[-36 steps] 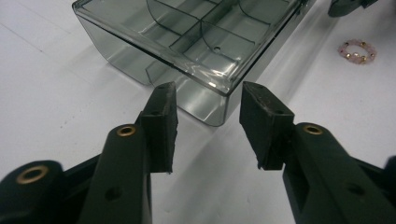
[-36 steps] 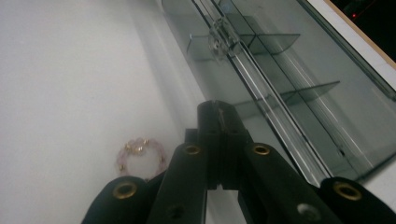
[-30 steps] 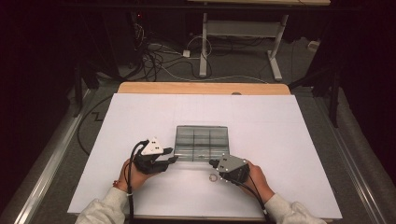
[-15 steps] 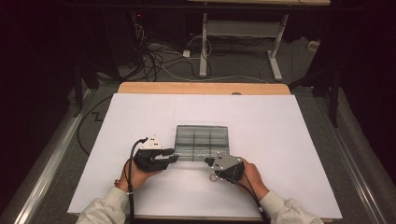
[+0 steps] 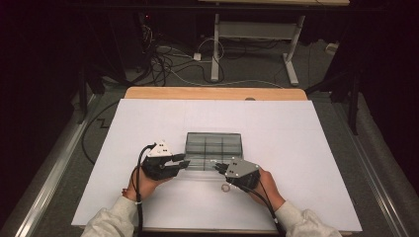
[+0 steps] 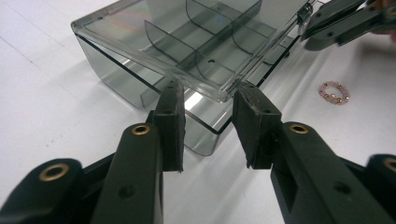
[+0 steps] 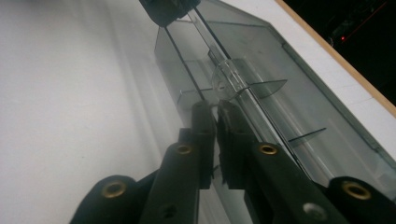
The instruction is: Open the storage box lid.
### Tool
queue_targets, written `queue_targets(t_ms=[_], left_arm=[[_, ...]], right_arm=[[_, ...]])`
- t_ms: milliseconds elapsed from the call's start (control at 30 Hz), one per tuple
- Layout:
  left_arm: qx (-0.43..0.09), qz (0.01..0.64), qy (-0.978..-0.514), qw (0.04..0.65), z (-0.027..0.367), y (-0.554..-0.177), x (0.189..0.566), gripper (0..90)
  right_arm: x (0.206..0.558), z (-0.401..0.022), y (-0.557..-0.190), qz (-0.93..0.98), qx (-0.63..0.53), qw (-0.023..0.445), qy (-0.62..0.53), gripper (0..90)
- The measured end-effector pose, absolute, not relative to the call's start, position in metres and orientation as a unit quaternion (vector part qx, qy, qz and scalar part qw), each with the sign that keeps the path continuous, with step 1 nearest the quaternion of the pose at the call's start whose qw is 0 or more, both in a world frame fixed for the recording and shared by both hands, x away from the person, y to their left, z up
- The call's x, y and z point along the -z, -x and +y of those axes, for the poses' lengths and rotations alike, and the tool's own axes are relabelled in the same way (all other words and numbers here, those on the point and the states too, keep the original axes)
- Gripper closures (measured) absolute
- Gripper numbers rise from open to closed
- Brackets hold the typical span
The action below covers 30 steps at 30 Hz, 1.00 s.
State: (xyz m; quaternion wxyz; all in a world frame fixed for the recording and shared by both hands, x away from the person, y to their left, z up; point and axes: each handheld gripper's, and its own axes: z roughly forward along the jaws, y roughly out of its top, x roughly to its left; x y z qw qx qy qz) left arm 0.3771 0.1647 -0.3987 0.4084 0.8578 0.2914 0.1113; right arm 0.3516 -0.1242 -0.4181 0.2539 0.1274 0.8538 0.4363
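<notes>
We see one white worktop point(image 5: 306, 148), and near the middle of its near edge one smoke-tinted clear plastic compartment box point(image 5: 213, 148) with a hinged lid point(image 6: 154, 42) and curved dividers inside. We judge the box light, rigid and slick, its thin walls and lid liable to crack or slide under a hard pinch; the best holds look to be the lid's front lip and the small latch tab point(image 7: 228, 77) on the front edge, with the base steadied at a corner.

Two claws work at the box's near side. The left claw point(image 6: 208, 126) stands part-open at the box's near left corner, its jaws having just been closing, with the corner of the raised lid just ahead of them and neither pad pressing on it. The right claw point(image 7: 216, 140) is nearly shut, a narrow slit between its pads; its jaws have just been opening slightly, at the front edge below the latch tab, and we see nothing clamped between them.

One small beaded ring point(image 6: 334, 92) lies on the worktop just beside the box, toward the near edge.
</notes>
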Motion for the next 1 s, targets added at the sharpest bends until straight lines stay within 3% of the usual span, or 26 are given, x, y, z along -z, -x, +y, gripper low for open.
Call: queue_targets(t_ms=[200,533,700,767,800,1000], left_arm=[[-0.116,0.290,-0.855,0.414,0.165,-0.378,0.396,62.8],[-0.130,0.290,-0.850,0.419,0.164,-0.378,0.392,62.7],[-0.140,0.286,-0.848,0.423,0.164,-0.379,0.389,62.8],[-0.149,0.283,-0.850,0.418,0.163,-0.379,0.388,62.8],[-0.155,0.284,-0.851,0.415,0.162,-0.379,0.387,62.8],[-0.208,0.279,-0.853,0.389,0.158,-0.380,0.384,62.7]], right_arm=[[0.400,-0.145,-0.341,0.829,-0.464,0.288,-0.122,65.6],[0.401,-0.175,-0.352,0.814,-0.438,0.349,-0.153,46.8],[0.405,-0.179,-0.361,0.809,-0.431,0.362,-0.170,49.0],[0.406,-0.179,-0.363,0.808,-0.430,0.365,-0.170,52.9],[0.407,-0.178,-0.366,0.805,-0.429,0.374,-0.169,58.9],[0.407,-0.178,-0.373,0.804,-0.416,0.390,-0.171,70.5]])
